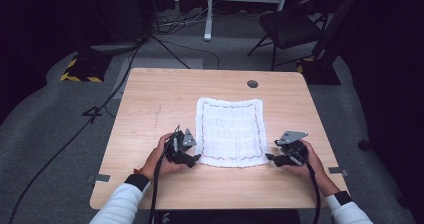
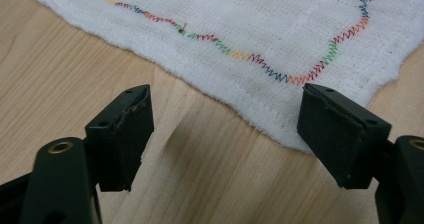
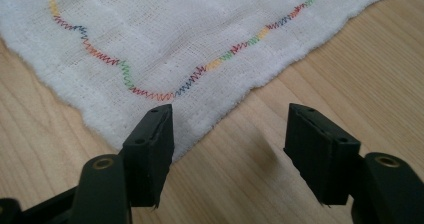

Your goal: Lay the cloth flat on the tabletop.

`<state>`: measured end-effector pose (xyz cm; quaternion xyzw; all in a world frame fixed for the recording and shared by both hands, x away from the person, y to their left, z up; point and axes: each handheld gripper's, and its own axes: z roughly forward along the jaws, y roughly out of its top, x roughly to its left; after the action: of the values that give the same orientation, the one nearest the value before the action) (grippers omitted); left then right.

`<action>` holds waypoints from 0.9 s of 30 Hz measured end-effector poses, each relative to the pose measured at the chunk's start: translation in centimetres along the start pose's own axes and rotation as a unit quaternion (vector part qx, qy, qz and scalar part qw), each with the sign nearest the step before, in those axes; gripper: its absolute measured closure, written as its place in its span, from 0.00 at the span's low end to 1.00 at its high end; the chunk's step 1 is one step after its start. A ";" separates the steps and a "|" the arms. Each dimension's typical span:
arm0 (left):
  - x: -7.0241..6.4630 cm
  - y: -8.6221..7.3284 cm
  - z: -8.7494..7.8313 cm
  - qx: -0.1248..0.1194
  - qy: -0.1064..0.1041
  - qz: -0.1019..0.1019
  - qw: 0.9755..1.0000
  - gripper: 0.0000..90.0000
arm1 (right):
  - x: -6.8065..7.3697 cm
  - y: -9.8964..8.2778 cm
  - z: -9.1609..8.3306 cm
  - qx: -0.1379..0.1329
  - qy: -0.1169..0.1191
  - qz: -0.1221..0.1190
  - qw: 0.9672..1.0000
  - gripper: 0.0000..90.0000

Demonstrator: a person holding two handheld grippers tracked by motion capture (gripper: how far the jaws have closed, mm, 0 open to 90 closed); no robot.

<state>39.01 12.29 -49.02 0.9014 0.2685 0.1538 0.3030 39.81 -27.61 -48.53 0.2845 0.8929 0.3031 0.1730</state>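
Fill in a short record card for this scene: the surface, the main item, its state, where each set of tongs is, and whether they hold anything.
surface: wooden table
main item: white cloth with a wavy multicoloured stitch line
cloth state: spread flat
left tongs: open, at the cloth's near left corner
right tongs: open, at the cloth's near right corner
held: nothing; no pad presses on the cloth

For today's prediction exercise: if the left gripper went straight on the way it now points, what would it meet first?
Probably the near corner of the white cloth: the left gripper, jaws open, points at it over bare table.
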 end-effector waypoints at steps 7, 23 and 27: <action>-0.1 -0.4 -0.2 -0.001 -0.010 -0.017 1.000 0.26 | 0.2 -0.8 -0.6 -0.001 -0.003 0.009 1.000 0.41; -3.2 -1.8 -1.6 -0.008 -0.034 0.006 0.999 0.26 | 1.7 -2.9 -2.8 0.008 -0.013 0.010 1.000 0.41; -4.0 -2.2 -2.0 -0.009 -0.043 0.001 0.999 0.26 | 2.2 -3.4 -3.4 0.013 -0.003 0.012 1.000 0.40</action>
<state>33.99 12.40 -49.33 0.9045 0.2534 0.1179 0.3222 35.16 -29.98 -48.43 0.2981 0.8927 0.2927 0.1687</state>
